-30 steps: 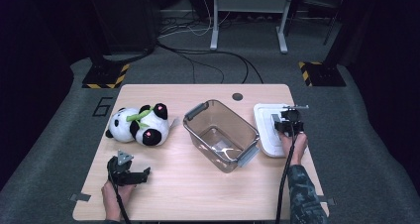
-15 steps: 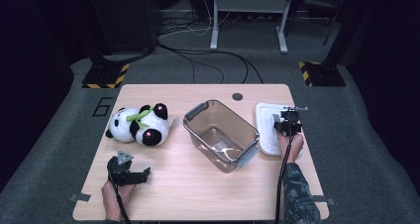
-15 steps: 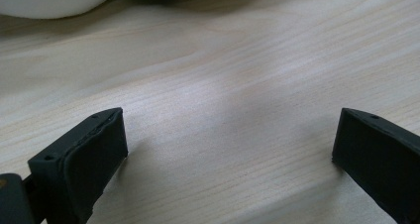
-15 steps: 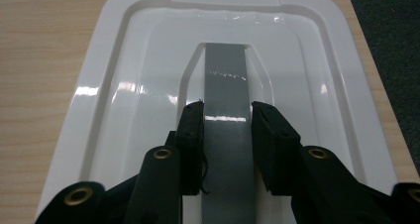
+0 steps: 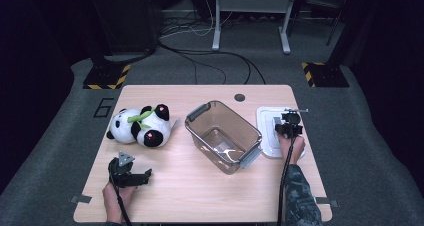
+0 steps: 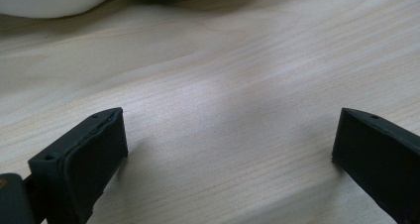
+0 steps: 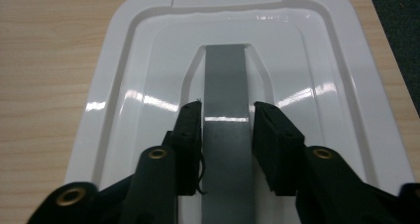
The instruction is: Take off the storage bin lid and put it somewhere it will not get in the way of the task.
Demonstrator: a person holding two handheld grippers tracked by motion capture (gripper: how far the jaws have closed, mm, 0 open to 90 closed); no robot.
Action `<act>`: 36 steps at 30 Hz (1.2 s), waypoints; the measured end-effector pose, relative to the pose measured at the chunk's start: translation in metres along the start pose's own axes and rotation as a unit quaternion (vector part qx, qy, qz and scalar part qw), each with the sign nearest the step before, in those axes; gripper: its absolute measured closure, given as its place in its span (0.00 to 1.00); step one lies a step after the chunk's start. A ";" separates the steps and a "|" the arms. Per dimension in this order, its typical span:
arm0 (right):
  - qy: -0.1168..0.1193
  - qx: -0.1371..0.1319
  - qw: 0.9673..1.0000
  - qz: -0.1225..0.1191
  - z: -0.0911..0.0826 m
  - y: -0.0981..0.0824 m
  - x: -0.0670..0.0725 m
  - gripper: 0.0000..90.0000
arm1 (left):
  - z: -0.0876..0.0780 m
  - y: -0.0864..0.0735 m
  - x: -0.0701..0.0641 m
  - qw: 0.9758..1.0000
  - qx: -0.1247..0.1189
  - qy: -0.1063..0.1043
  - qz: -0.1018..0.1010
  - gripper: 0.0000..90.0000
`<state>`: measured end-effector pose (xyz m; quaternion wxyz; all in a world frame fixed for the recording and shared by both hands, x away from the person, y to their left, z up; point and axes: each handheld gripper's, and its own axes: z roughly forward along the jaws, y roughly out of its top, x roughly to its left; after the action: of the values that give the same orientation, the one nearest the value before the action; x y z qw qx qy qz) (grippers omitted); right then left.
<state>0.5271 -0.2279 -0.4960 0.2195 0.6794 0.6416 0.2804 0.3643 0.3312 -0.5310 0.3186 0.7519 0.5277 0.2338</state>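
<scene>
While the right gripper (image 7: 227,119) stands over the white lid (image 7: 124,75), its two black jaws lie one on each side of the grey handle strip (image 7: 226,75), very close to its edges; they have just been opening a little, and whether the pads press the strip cannot be told. The lid rests flat near the right edge of the table (image 5: 200,196), just beside the clear plastic bin (image 5: 223,136). The left gripper (image 6: 230,149) has its jaws wide apart over bare wood, near the plush panda (image 5: 140,126).
</scene>
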 end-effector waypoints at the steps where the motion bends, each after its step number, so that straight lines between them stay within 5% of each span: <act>1: 0.006 0.000 1.000 0.002 -0.002 0.000 -0.001 0.63 | 0.000 0.000 0.000 1.000 0.000 0.000 0.000 0.00; 4: 0.023 -0.007 1.000 -0.006 -0.011 0.000 -0.003 0.40 | 0.000 0.000 0.000 1.000 0.000 -0.001 0.000 0.00; 11: 0.046 -0.025 0.998 -0.043 -0.032 -0.003 -0.008 0.17 | 0.000 0.000 0.000 1.000 0.000 -0.001 0.000 0.00; 23: 0.096 -0.032 0.992 -0.080 -0.062 -0.025 -0.005 0.01 | 0.000 0.000 0.000 1.000 0.001 0.000 0.000 0.00; 36: 0.125 -0.055 0.985 -0.107 -0.089 -0.065 0.005 0.00 | 0.000 0.000 -0.001 1.000 -0.001 0.001 0.002 0.00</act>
<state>0.4193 -0.2236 -0.4716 0.2032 0.5535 0.7166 0.3726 0.3638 0.3308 -0.5309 0.3180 0.7523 0.5266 0.2357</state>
